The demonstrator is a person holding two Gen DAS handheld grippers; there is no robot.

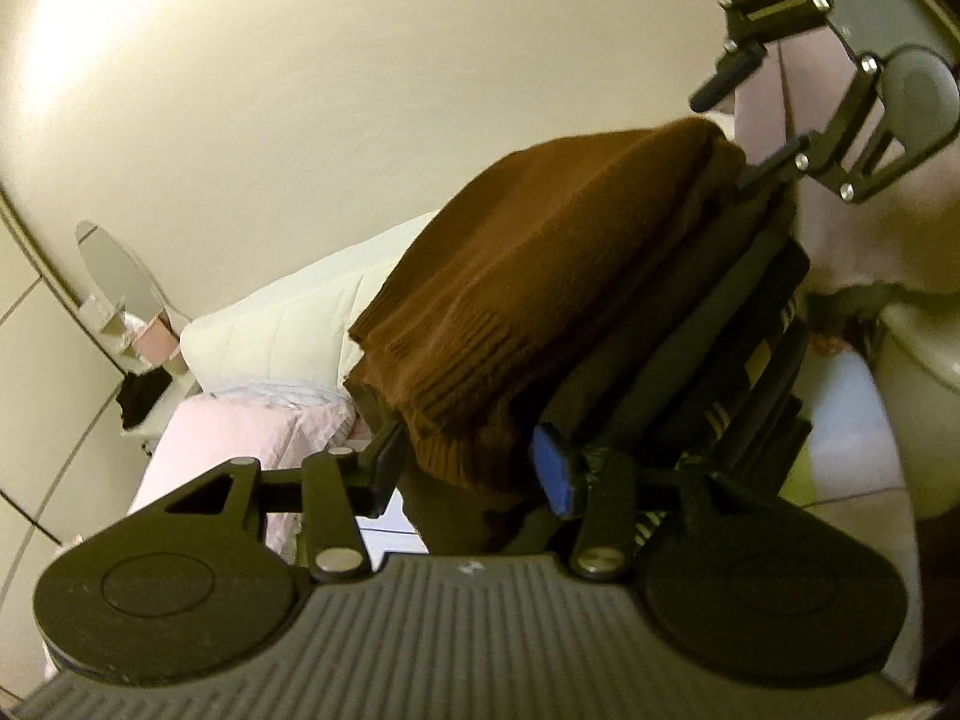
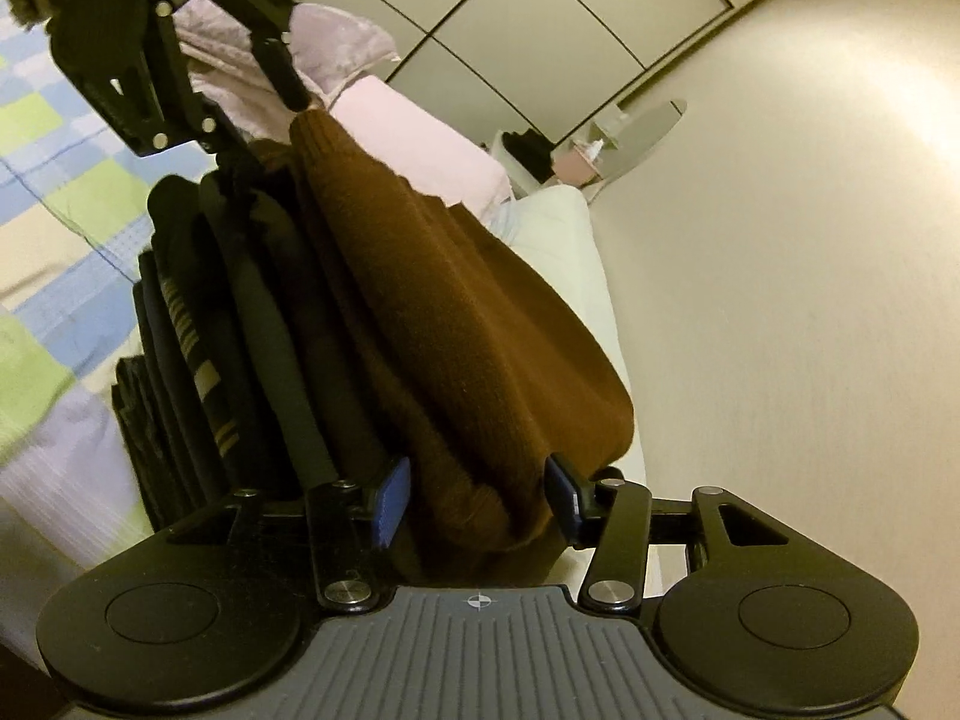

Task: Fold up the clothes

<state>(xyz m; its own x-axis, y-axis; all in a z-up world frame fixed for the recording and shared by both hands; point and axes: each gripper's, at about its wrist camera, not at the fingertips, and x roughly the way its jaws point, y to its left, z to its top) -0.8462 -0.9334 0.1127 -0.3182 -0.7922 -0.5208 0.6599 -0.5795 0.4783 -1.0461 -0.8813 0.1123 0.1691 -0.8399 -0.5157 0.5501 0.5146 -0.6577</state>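
Note:
A folded brown knit sweater [image 1: 540, 276] lies on top of a stack of folded dark clothes [image 1: 720, 324]. My left gripper [image 1: 468, 468] is closed around the near edge of the sweater, its blue pads [image 1: 552, 468] pressing the fabric. My right gripper [image 1: 744, 120] holds the far end in the left wrist view. In the right wrist view the sweater [image 2: 456, 312] sits between my right gripper's [image 2: 480, 498] blue pads [image 2: 390, 498], on the dark stack [image 2: 240, 330]. The left gripper [image 2: 252, 114] grips the far end there.
The stack rests on a bed with a blue, green and cream checked quilt [image 2: 54, 180]. Pink bedding [image 1: 240, 438] and a white pillow [image 1: 288, 312] lie beside it. A wall [image 1: 420, 60] and a small vanity with an oval mirror [image 1: 114, 264] stand beyond.

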